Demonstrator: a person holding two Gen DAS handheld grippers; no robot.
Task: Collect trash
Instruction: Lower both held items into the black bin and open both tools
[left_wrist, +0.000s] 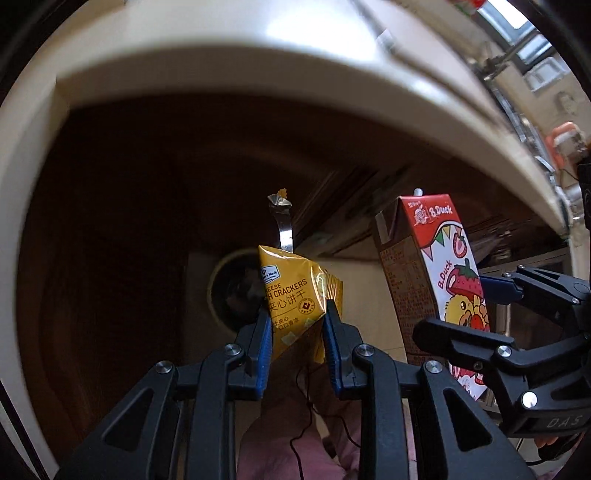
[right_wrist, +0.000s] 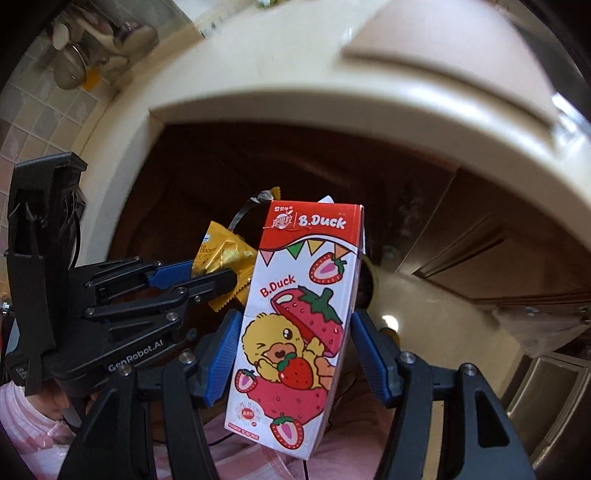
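Cream counter edge (left_wrist: 258, 77) arches over a dark cabinet recess in the left wrist view, with pink clothing low in the frame. Left gripper (left_wrist: 297, 325) is clamped on a yellow cracker wrapper (left_wrist: 291, 295), its blue pads pinching the lower half; a torn silver strip (left_wrist: 282, 221) curls up from the top. To the right, near but apart, stands the strawberry milk carton (left_wrist: 436, 266), held by the right gripper (left_wrist: 480, 306), seen here from the side.

Right wrist view: the same counter edge (right_wrist: 369, 107) curves above, with tiled wall and hanging utensils at far left. Right gripper (right_wrist: 295, 350) is closed on the carton (right_wrist: 299, 314), pads against its two narrow sides, the carton tilted slightly. Left gripper (right_wrist: 207, 277) enters from the left with the wrapper (right_wrist: 218, 254) just beside the carton's upper edge.

Risks, as judged: no bin is visible, so a release now would drop trash on the floor or lap. The wrapper is thin and slick and could slide from the pads. The carton, gripped low, could pivot, and the two items may collide.
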